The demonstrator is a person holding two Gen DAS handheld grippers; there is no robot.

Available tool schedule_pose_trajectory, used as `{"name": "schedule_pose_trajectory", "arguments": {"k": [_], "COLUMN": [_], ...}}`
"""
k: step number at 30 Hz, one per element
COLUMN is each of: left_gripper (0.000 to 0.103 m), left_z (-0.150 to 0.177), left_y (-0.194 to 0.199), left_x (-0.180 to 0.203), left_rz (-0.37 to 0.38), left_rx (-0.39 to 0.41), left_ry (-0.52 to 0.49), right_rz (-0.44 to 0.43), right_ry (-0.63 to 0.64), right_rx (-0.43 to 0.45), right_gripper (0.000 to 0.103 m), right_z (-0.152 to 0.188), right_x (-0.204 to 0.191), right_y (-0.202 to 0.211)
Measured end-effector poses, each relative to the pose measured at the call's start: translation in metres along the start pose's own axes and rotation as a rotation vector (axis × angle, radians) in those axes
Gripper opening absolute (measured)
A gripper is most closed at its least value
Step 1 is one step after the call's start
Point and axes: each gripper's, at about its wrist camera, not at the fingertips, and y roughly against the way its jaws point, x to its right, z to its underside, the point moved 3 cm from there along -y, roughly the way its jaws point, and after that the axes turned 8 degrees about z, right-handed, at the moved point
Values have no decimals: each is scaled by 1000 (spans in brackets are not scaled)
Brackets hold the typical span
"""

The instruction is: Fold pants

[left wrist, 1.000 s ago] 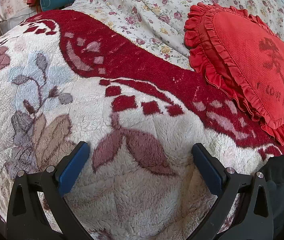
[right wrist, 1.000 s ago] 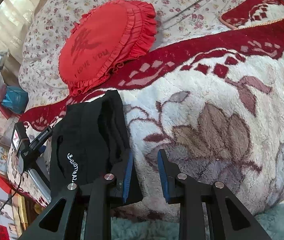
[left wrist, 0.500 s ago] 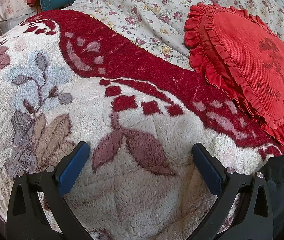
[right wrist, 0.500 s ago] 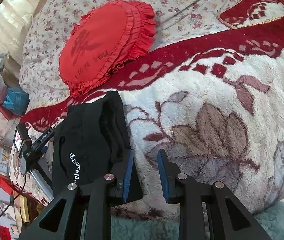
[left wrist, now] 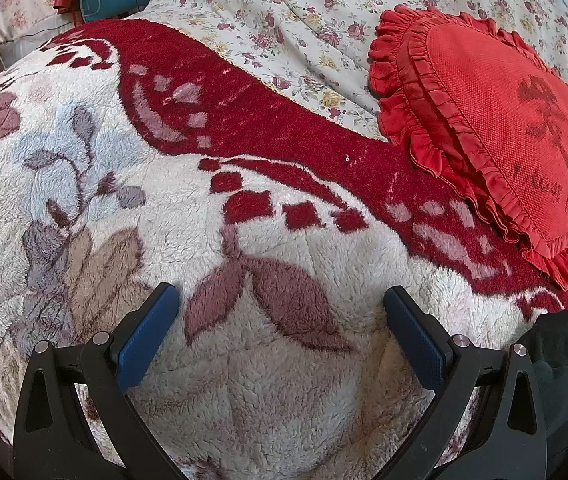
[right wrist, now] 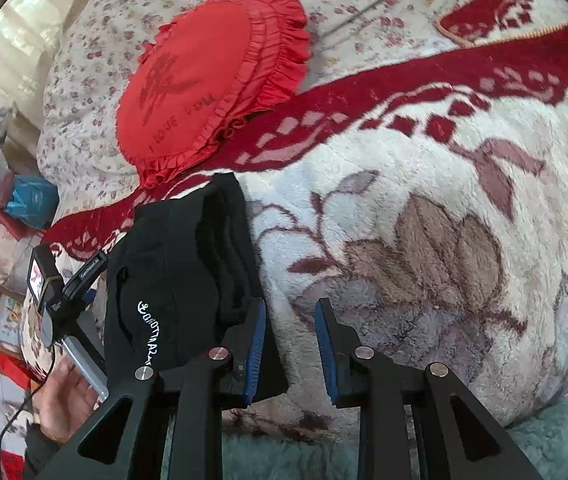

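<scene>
Fleecy floral blanket point(right wrist: 424, 208), folded black pants point(right wrist: 171, 272) just left of narrow, empty right gripper point(right wrist: 288, 342).

Open fleece blanket point(left wrist: 267, 392) lay ahead of the left gripper point(left wrist: 281, 328) toward twelve o'clock. A red ruffled cushion point(left wrist: 496, 128) blocked two o'clock; folded black pants point(right wrist: 171, 272) crowded the right gripper point(right wrist: 290, 340) at ten o'clock.
</scene>
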Motion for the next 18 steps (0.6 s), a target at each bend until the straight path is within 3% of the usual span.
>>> {"name": "schedule_pose_trajectory", "arguments": {"k": [5, 13, 18], "left_gripper": [103, 103, 102], "left_z": [-1, 3, -9], "left_y": [-3, -1, 14], "left_x": [1, -1, -1], "left_rz": [-22, 14, 57], "left_rx": [-19, -24, -120], "left_ry": [-19, 0, 21], "right_rz": [18, 23, 25], "right_ry": [15, 1, 12], "right_rx": [1, -14, -24], "right_gripper": [24, 24, 24], "right_z": [1, -1, -1], "right_x": [-1, 2, -2], "right_y": [-2, -9, -14]}}
